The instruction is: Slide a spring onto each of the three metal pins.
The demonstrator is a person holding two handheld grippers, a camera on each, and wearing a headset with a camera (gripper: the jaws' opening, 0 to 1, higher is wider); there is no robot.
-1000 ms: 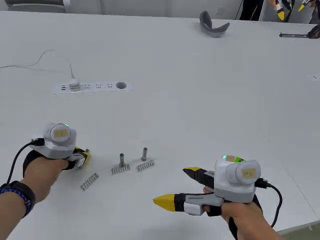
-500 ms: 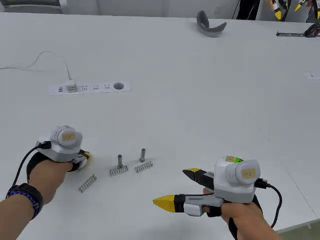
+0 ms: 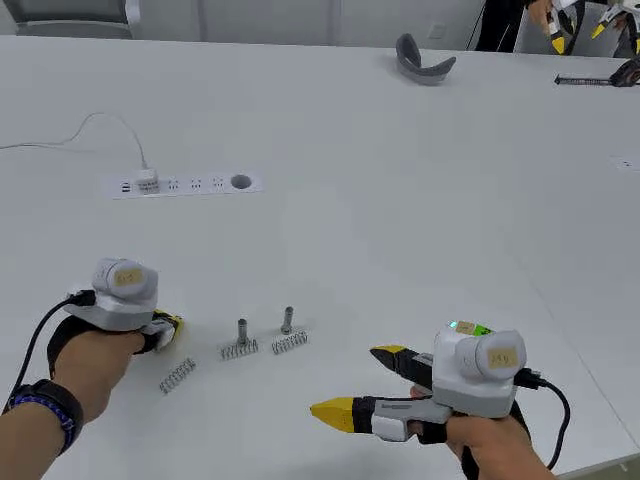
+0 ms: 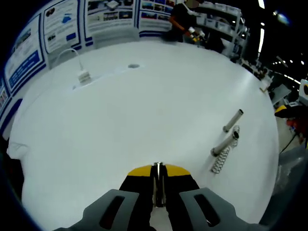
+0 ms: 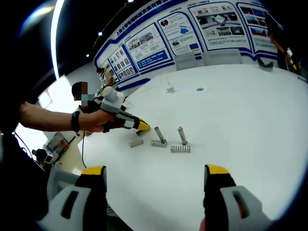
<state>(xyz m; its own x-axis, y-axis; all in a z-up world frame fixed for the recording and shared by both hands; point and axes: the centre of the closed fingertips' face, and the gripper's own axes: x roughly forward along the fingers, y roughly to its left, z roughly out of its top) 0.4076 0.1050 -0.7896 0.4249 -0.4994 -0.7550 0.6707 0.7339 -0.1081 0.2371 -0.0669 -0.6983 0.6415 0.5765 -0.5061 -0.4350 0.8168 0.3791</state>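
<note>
Three springs (image 3: 239, 348) lying loose, and they look light and squashy!
Best pinched gently mid-coil; left gripper (image 3: 171, 322) pressed together, right gripper (image 3: 350, 381) spread wide.

Premises: research lab or demonstration room. Evidence: large white worktable (image 3: 420, 200) with a power strip (image 3: 185, 185) at ten o'clock; blue-headed technical posters (image 5: 192, 29) on the wall at twelve o'clock, right gripper view; stocked shelving (image 4: 226, 17) at one o'clock, left gripper view.

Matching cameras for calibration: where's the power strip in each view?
Head view: power strip, left of centre, upper half.
Left gripper view: power strip, upper left, far off.
Right gripper view: power strip, top centre.
Shared landmark: white plug at one end of the strip.
</note>
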